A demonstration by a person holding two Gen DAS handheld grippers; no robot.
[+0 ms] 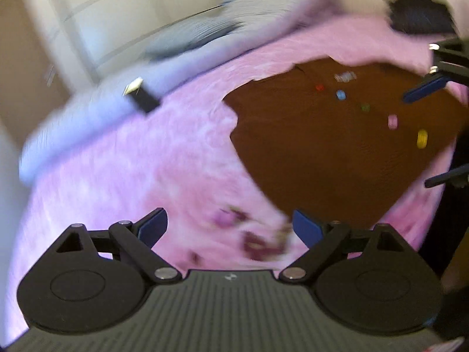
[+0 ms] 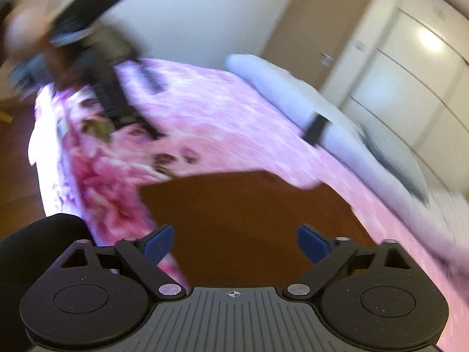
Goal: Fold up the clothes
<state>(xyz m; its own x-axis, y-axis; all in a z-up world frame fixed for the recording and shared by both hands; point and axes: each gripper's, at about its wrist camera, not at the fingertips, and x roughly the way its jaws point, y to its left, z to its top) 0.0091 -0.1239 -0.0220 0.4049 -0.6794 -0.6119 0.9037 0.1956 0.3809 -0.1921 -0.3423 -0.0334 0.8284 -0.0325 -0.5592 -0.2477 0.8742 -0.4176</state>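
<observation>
A brown garment [image 1: 331, 143] with small coloured buttons lies flat on a pink flowered bedspread [image 1: 132, 161]. My left gripper [image 1: 230, 228] is open and empty, above the bedspread just left of the garment's near corner. In the right wrist view the same brown garment [image 2: 249, 220] lies right ahead of my right gripper [image 2: 236, 245], which is open and empty above its near edge. The right gripper also shows at the right edge of the left wrist view [image 1: 433, 129], open over the garment. The left gripper shows blurred at the far left of the bed [image 2: 96, 67]. Both views are motion-blurred.
A pale grey-blue pillow or duvet [image 1: 164, 67] lies along the far side of the bed, with a small black object [image 1: 143, 96] at its edge. White wardrobe doors [image 2: 410, 67] and a brown door [image 2: 316, 20] stand behind. A dark item [image 1: 419, 14] sits at the bed's far corner.
</observation>
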